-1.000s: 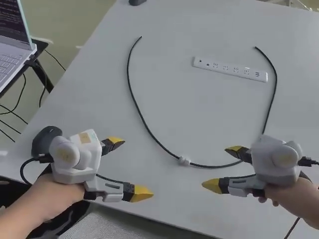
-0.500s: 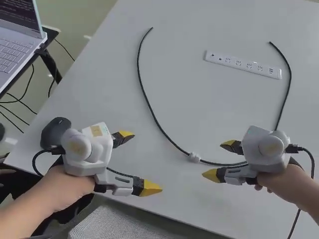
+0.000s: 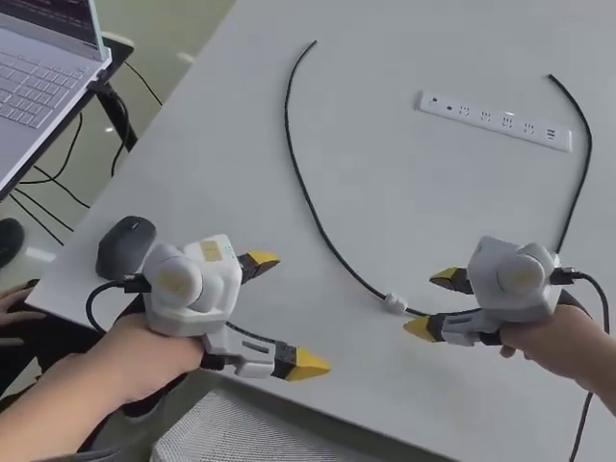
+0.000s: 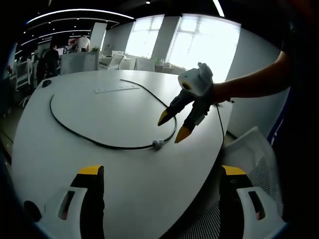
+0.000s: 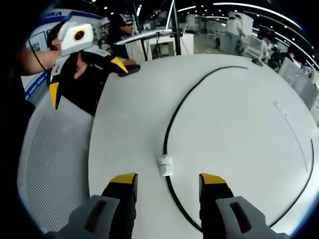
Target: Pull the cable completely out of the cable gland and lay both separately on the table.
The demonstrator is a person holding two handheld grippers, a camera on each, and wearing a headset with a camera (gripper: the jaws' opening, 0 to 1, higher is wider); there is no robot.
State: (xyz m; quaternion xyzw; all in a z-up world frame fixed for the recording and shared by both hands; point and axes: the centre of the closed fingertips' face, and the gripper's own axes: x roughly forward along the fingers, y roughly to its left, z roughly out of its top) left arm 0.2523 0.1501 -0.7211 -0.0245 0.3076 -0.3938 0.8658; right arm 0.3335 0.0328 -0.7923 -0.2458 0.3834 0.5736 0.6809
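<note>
The right hand-held gripper (image 3: 431, 303), jaws spread and empty, hovers just beside the white gland (image 3: 395, 304), which lies on the bench (image 3: 433, 202) just ahead of its tips. The black cable (image 3: 306, 188) runs through the gland, curving away both ways. The left hand-held gripper (image 3: 286, 312), also spread, is farther off.
</note>
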